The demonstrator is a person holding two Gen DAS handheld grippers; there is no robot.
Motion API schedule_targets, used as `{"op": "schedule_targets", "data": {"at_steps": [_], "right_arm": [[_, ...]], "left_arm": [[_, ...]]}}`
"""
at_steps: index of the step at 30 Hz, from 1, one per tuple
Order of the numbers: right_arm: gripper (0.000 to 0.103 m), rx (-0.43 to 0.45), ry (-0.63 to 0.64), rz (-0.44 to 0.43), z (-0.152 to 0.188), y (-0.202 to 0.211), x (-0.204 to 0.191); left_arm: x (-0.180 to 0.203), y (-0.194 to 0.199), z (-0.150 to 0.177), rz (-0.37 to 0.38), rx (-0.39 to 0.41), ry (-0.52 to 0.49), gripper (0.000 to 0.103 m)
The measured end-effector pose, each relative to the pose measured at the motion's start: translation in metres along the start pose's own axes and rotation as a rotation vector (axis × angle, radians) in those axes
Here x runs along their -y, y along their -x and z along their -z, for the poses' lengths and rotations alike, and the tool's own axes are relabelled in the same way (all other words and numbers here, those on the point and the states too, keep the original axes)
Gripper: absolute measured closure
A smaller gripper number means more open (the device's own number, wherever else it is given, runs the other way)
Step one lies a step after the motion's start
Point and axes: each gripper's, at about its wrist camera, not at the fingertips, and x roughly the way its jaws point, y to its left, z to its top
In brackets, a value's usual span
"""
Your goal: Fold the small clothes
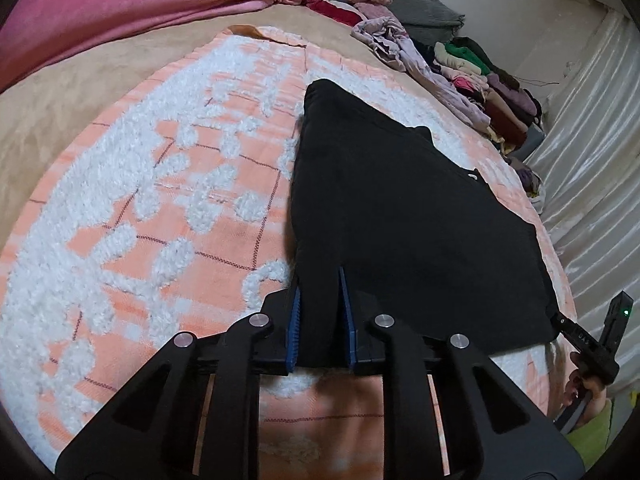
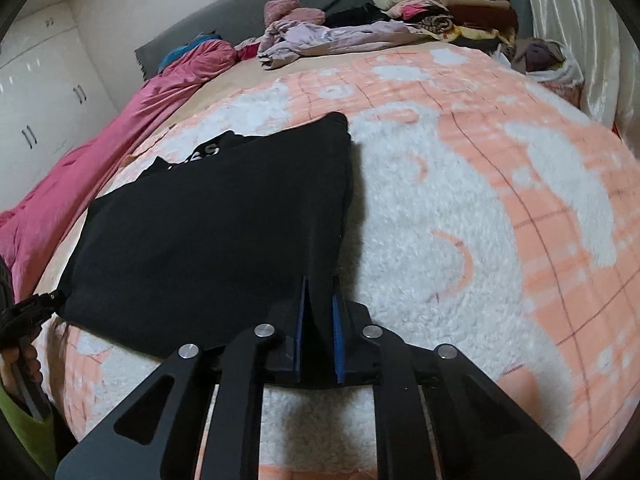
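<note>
At bottom centre of the left wrist view, left gripper (image 1: pixel 322 312) clamped narrow on the near hem of the black garment (image 1: pixel 400 208), blue pads pinching a bunched ridge of cloth. At bottom centre of the right wrist view, right gripper (image 2: pixel 320 312) closed likewise on the other near corner of the same garment. Between the two, near edge stretched fairly flat; seen at the lower left edge of the right view, part of the left gripper at its corner.

Beyond, garment spread across the middle of both frames on the orange-and-white blanket (image 1: pixel 160 184) over the bed, white lettering showing at its far end in the right view.

Judged best here: lifted both corners together and level, kept the hem taut, carried it over to meet the far edge squarely, released only once aligned. Risk judged: uneven lift skewing the fold.

Farther off, toward the top of the frames, pink quilt (image 1: pixel 132 4) and heap of clothes (image 2: pixel 440 12).
</note>
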Motion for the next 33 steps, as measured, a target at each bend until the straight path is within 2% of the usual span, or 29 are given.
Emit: {"op": "schedule_targets", "data": {"at_steps": [5, 7, 12, 15, 19, 23, 26, 28, 30, 33], "right_arm": [[0.082, 0.005, -0.010, 0.005, 0.001, 0.000, 0.002], [0.074, 0.005, -0.013, 0.009, -0.001, 0.003, 0.001], [0.060, 0.081, 0.029, 0.020, -0.009, 0.028, -0.009], [0.060, 0.131, 0.087, 0.017, -0.020, 0.037, -0.022], [0.059, 0.137, 0.136, -0.032, -0.037, 0.026, -0.042], [0.059, 0.097, 0.209, -0.053, -0.052, -0.003, -0.067], [0.059, 0.081, 0.249, -0.059, -0.061, -0.021, -0.083], [0.058, 0.071, 0.272, -0.054, -0.067, -0.033, -0.092], [0.058, 0.050, 0.293, -0.036, -0.073, -0.050, -0.098], [0.058, 0.025, 0.313, -0.015, -0.076, -0.068, -0.103]], "left_arm": [[0.001, 0.000, 0.002, -0.035, 0.015, -0.019, 0.081], [0.002, 0.005, 0.001, -0.050, 0.037, -0.026, 0.078], [0.014, 0.035, -0.006, -0.134, 0.164, -0.079, 0.079], [0.028, 0.044, -0.011, -0.139, 0.198, -0.113, 0.079], [0.063, 0.032, -0.020, -0.128, 0.173, -0.197, 0.070], [0.098, -0.001, -0.026, -0.116, 0.112, -0.300, 0.063], [0.119, -0.027, -0.033, -0.099, 0.074, -0.349, 0.053], [0.130, -0.043, -0.038, -0.093, 0.059, -0.374, 0.039], [0.137, -0.057, -0.041, -0.123, 0.077, -0.421, 0.038], [0.140, -0.075, -0.043, -0.150, 0.053, -0.451, 0.033]]}}
